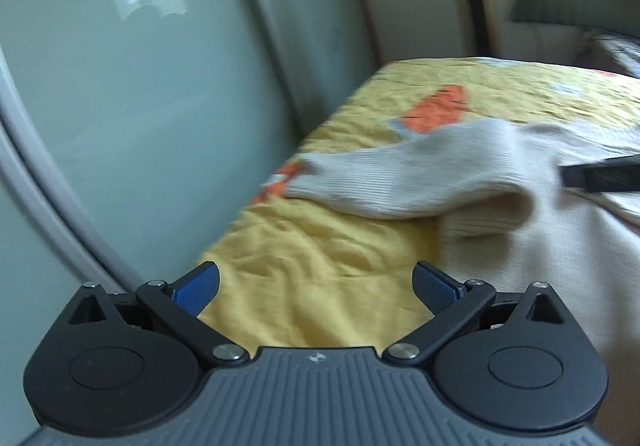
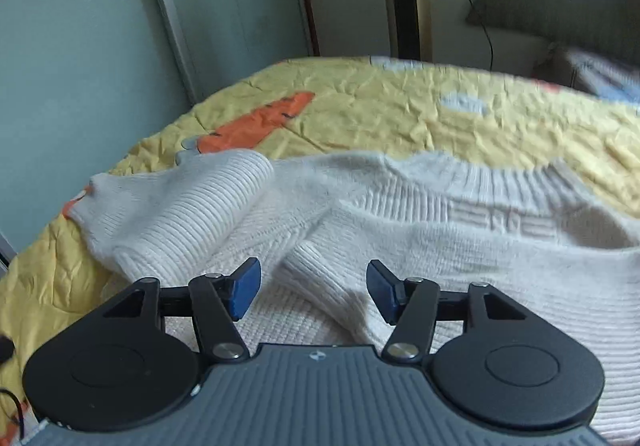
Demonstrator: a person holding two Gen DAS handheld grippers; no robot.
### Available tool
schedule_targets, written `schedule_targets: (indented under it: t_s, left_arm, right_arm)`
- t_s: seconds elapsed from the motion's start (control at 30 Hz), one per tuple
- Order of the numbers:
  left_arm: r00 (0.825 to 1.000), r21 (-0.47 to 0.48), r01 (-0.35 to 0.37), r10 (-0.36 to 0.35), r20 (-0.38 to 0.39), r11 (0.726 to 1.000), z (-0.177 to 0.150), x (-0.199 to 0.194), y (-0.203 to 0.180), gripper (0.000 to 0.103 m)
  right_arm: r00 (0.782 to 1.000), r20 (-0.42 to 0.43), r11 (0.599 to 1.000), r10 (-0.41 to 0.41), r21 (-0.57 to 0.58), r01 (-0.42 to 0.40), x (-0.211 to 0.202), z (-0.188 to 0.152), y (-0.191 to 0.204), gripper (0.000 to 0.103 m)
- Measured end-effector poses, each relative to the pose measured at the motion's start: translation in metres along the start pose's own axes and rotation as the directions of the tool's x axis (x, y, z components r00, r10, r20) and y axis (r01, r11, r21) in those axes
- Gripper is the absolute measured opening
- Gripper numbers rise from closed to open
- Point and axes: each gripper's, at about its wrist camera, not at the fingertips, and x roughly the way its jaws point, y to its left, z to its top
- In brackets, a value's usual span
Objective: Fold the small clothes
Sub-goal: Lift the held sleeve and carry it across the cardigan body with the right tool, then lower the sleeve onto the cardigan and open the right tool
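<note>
Right wrist view – both claws (image 2: 308, 288) (image 1: 316, 288) spread, empty – sweater (image 2: 400, 214) near the bedspread (image 2: 400, 106) edge.

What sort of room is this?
Most likely a bedroom: a bed with a yellow quilt, a glossy wardrobe beside it, and a cream sweater spread on top.

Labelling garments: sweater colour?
Cream-white ribbed knit sweater, clearest in the right wrist view.
</note>
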Motion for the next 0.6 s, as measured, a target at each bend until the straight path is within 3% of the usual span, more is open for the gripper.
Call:
schedule_targets:
  t_s: [0.13,0.2,0.27,0.3,0.4,0.53,0.6]
  left_arm:
    - [0.998,-0.088,-0.049,0.046,-0.037,0.995,0.017,0.021,0.036,0.103]
    - [0.998,-0.168,-0.007,-0.004,-0.065,0.986,0.026,0.033,0.055,0.103]
    - [0.987,-0.267,0.097,-0.126,-0.095,0.959,0.034,0.047,0.068,0.103]
    - [0.971,-0.324,0.172,-0.216,-0.105,0.930,0.037,0.057,0.073,0.103]
    - [0.892,-0.479,0.331,-0.435,-0.122,0.813,0.043,0.092,0.078,0.103]
    - [0.821,-0.619,0.397,-0.564,-0.092,0.678,0.043,0.137,0.069,0.102]
    - [0.803,-0.689,0.399,-0.593,-0.057,0.606,0.038,0.155,0.066,0.099]
  right_arm:
    - [0.997,0.071,0.981,0.041,-0.192,-0.027,-0.020,-0.001,0.034,0.064]
    - [0.994,0.084,0.963,0.070,-0.266,-0.046,-0.027,-0.004,0.049,0.065]
    - [0.992,0.080,0.949,0.094,-0.307,-0.065,-0.030,-0.010,0.060,0.066]
    - [0.992,0.073,0.945,0.099,-0.319,-0.071,-0.031,-0.013,0.065,0.066]
    - [0.993,0.061,0.934,0.100,-0.349,-0.073,-0.031,-0.025,0.076,0.067]
    - [0.992,0.030,0.940,0.124,-0.325,-0.108,-0.034,-0.040,0.078,0.070]
    - [0.992,0.030,0.940,0.121,-0.325,-0.105,-0.038,-0.044,0.077,0.070]
